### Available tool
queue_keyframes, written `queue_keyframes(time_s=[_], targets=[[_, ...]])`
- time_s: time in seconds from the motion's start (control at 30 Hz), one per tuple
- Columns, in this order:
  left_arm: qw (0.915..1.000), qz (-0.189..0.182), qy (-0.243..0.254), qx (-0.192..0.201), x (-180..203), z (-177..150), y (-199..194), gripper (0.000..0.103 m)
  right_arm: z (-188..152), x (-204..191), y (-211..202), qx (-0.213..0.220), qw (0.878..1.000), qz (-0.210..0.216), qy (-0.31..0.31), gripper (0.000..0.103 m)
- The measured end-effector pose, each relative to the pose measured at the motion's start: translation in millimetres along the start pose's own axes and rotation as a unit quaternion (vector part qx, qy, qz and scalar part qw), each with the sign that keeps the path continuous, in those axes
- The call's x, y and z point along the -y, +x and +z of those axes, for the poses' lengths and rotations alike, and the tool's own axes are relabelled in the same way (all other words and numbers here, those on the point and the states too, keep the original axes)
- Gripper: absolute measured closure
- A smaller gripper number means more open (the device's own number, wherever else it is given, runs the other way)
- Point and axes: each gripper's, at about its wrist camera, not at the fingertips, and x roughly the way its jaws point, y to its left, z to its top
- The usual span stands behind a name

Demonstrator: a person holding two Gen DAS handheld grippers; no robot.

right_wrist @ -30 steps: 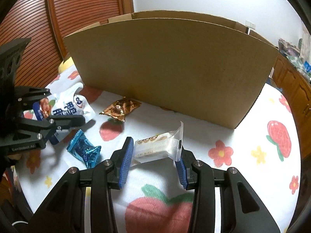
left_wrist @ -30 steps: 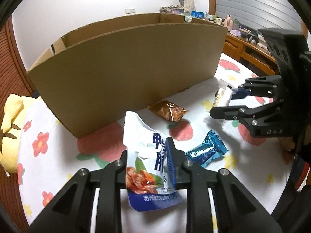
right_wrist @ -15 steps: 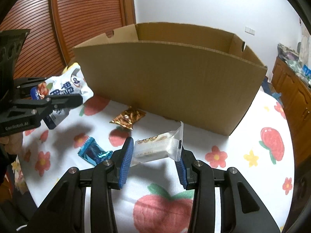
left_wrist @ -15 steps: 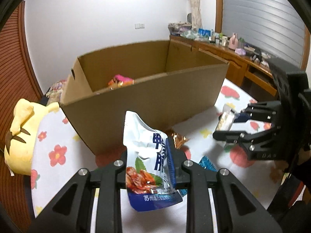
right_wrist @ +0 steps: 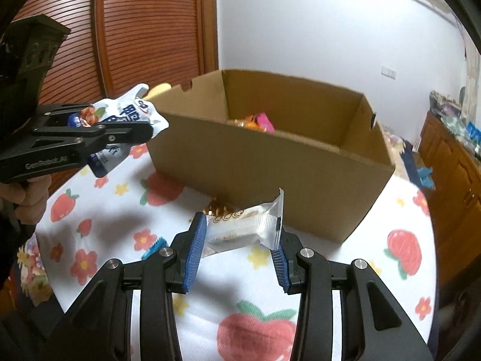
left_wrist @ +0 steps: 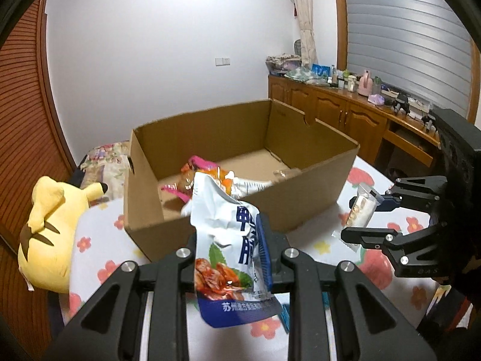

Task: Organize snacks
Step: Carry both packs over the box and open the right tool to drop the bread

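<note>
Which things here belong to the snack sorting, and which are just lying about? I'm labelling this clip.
Part of the job:
- white and blue pouch, held in the left claw
- clear-wrapped bar, held in the right claw
- cardboard box, with snacks already inside
- gold-wrapped snack and blue-wrapped snack, on the tablecloth

Just lying about:
- yellow plush toy
- clutter on the wooden sideboard

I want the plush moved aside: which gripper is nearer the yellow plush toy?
Left. The left gripper, shut on the white pouch, is just right of the yellow plush toy; the right gripper lies farther right.
</note>
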Motion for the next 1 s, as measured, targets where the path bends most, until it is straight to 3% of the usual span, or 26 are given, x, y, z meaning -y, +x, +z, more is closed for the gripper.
queue_keyframes(time_s=[0.43, 1.0], targets=[[0.9997, 0.014, -0.001, 0.020, -20, 39, 9, 0.080, 43, 2, -7, 0.041, 0.999, -0.012, -0.033, 0.062], [0.9994, 0.032, -0.004, -0.011, -27, 49, 49, 0.078, 72, 12, 11, 0.052, 0.998, -0.009, -0.038, 0.062]])
